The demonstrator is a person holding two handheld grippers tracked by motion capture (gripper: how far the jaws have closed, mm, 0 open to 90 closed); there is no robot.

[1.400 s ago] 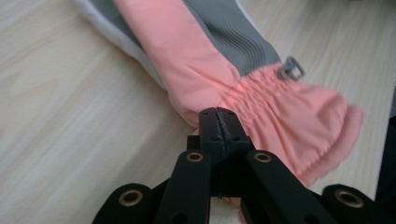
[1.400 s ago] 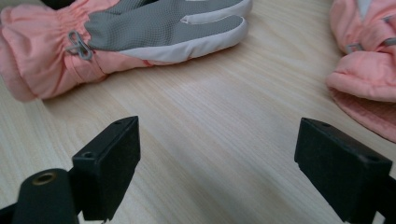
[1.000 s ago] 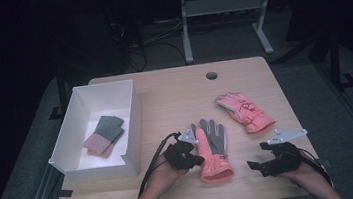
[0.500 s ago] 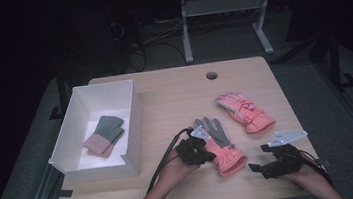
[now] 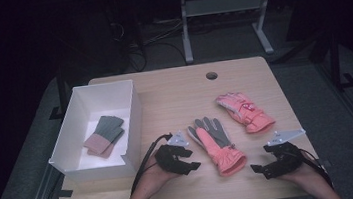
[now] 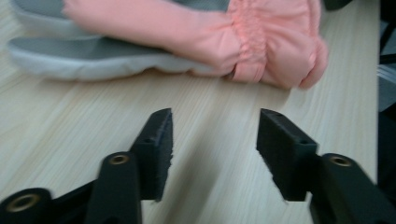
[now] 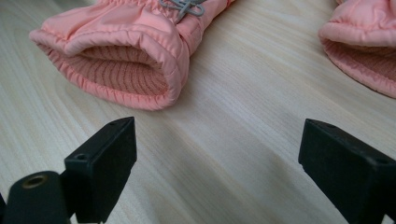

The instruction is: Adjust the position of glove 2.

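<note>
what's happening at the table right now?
A person is sorting gloves with a gripper in each hand. The left gripper sits beside the pink and grey glove; its jaws have just been opening and nothing is between them. The right gripper rests open near the table's front edge, facing that glove's cuff. A second pink glove lies farther back. A knit glove lies in the white box.

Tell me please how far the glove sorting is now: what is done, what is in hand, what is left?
Done: one knit pair lies in the white box. In hand: nothing. The left gripper has just been opening its jaws, with nothing between them, beside the palm-up pink glove. The right gripper rests open on the table. Left: both this glove and the second pink glove lie outside the box.
</note>
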